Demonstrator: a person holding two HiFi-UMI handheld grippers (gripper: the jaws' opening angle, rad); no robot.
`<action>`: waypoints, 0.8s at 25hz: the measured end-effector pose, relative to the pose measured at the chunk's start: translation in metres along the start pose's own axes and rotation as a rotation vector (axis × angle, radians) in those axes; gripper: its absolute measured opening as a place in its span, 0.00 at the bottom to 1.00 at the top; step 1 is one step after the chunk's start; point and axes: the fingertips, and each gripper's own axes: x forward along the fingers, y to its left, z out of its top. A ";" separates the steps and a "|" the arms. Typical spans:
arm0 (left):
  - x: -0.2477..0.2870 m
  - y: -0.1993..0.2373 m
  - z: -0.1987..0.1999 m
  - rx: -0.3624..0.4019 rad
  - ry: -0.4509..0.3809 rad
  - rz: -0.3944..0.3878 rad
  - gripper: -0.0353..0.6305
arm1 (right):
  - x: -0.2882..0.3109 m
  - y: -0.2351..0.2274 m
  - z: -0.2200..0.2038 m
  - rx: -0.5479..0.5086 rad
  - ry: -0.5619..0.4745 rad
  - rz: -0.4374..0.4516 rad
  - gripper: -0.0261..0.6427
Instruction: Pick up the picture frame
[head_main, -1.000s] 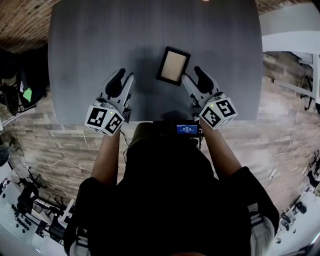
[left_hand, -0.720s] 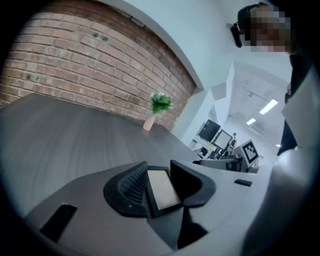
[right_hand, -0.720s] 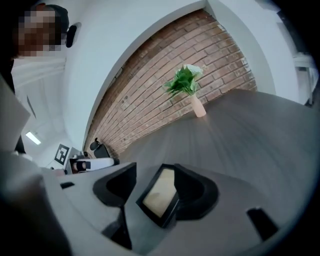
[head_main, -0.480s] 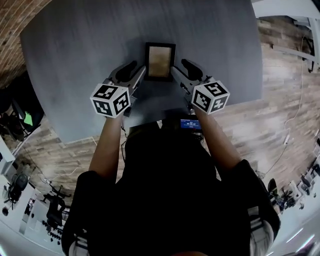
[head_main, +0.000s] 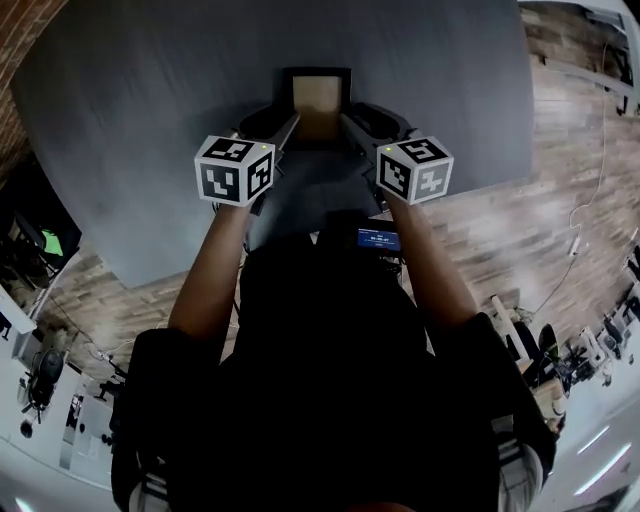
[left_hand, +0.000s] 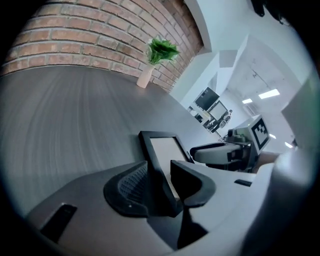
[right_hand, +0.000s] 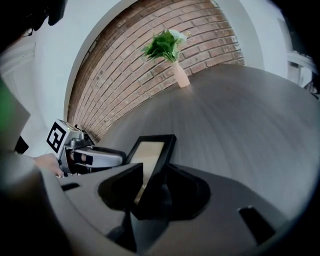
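A black picture frame with a tan inside lies flat on the dark grey table. My left gripper is at its near left corner and my right gripper at its near right corner. In the left gripper view the frame's left rail runs between the jaws of the left gripper, pads close on both sides. In the right gripper view the right rail sits between the closing jaws of the right gripper, with a thin strip of the inside still showing beside one pad.
A pale vase with a green plant stands at the table's far edge by a brick wall. The table's near edge is just below the grippers. Wooden floor, chairs and cables lie around the table.
Both grippers have come down and forward from beside the frame's near end until its side rails lie between their jaws. The head view has shifted, so the frame sits straighter and higher.
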 end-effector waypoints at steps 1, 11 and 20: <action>0.002 0.000 -0.001 0.007 0.006 0.005 0.26 | 0.001 -0.001 -0.001 -0.002 0.009 -0.004 0.27; 0.010 0.001 -0.010 0.043 0.055 0.035 0.21 | 0.010 0.003 -0.010 -0.047 0.060 -0.028 0.27; 0.010 0.007 -0.010 0.030 0.052 0.056 0.20 | 0.017 0.003 -0.010 -0.078 0.073 -0.047 0.20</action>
